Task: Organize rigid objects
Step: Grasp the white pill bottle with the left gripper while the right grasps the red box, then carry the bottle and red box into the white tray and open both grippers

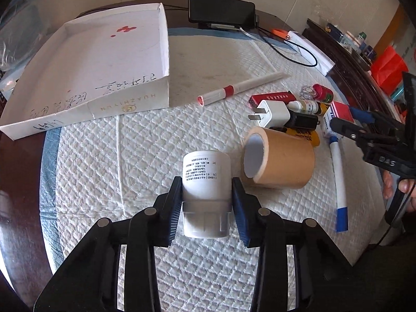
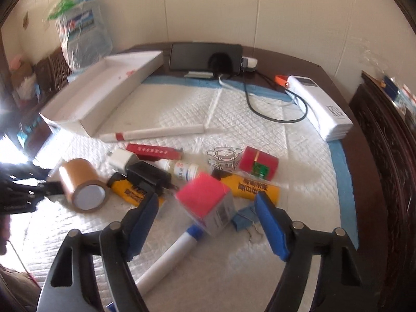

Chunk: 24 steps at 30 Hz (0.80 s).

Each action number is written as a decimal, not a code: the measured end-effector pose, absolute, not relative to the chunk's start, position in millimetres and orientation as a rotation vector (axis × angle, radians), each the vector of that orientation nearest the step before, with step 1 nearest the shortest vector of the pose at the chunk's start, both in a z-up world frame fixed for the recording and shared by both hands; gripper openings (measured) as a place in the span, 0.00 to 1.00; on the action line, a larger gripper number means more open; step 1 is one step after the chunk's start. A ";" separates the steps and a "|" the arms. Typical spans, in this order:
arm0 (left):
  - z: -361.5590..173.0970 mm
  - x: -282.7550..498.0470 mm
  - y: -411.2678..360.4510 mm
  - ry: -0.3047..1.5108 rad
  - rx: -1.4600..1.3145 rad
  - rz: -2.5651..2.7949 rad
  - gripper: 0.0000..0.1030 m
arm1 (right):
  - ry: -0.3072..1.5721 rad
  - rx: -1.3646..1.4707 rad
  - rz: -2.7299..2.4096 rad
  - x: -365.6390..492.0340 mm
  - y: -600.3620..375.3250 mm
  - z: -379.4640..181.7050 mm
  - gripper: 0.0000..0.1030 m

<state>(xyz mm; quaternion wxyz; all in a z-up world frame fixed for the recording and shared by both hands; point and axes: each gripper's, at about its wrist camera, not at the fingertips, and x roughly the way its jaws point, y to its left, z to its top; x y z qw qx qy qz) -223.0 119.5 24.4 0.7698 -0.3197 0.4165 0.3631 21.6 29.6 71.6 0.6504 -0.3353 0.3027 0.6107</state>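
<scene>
The left gripper (image 1: 206,202) was clamped on a white bottle (image 1: 206,182), its blue pads pressing the bottle's two sides just above the cap. The bottle lay along the gripper's own line, cap end toward the camera and flat base pointing away toward the white box (image 1: 104,59) at the far left of the quilted pad (image 1: 156,140); its printed label read upside down from this view. Just to its right a roll of brown tape (image 1: 279,157) lay on its side, its axis level with the pad and its open core facing left and toward the camera. Behind the tape sat a small heap: a white plug adapter (image 1: 271,113), a black charger (image 1: 303,121), a dropper bottle (image 1: 305,106) and a yellow tube (image 1: 308,136). A long white marker (image 1: 339,166) lay beside the tape, its blue cap toward the camera. The right gripper (image 2: 208,221) stood with its jaws apart around a red-topped box (image 2: 205,199) (blurred in the wrist view), the pads clear of the box on both sides. The box sat tilted, one corner turned toward the camera, over the marker's (image 2: 169,257) blue end.
</scene>
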 end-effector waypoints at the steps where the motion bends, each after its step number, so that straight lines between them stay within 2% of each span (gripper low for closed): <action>1: 25.3 -225.5 119.1 0.900 -0.696 0.792 0.35 | 0.696 -0.790 1.388 20.5 33.1 67.2 0.51; 2: 26.8 -228.0 118.7 0.895 -0.697 0.798 0.35 | 0.700 -0.814 1.383 19.9 35.4 63.7 0.45; 7: 54.8 -243.9 119.1 0.832 -0.681 0.839 0.35 | 0.689 -0.780 1.390 25.5 26.0 75.5 0.43; 10: 93.9 -256.2 125.8 0.762 -0.638 0.878 0.35 | 0.671 -0.706 1.411 29.4 17.1 101.1 0.43; 16: 199.5 -284.0 149.4 0.599 -0.501 0.973 0.35 | 0.559 -0.441 1.504 32.5 2.2 202.9 0.43; 20: 287.8 -307.0 159.3 0.476 -0.379 1.062 0.35 | 0.414 -0.250 1.586 21.3 -7.6 289.2 0.43; 24: 353.3 -332.0 159.3 0.385 -0.279 1.109 0.35 | 0.297 -0.117 1.654 6.6 -12.7 363.0 0.43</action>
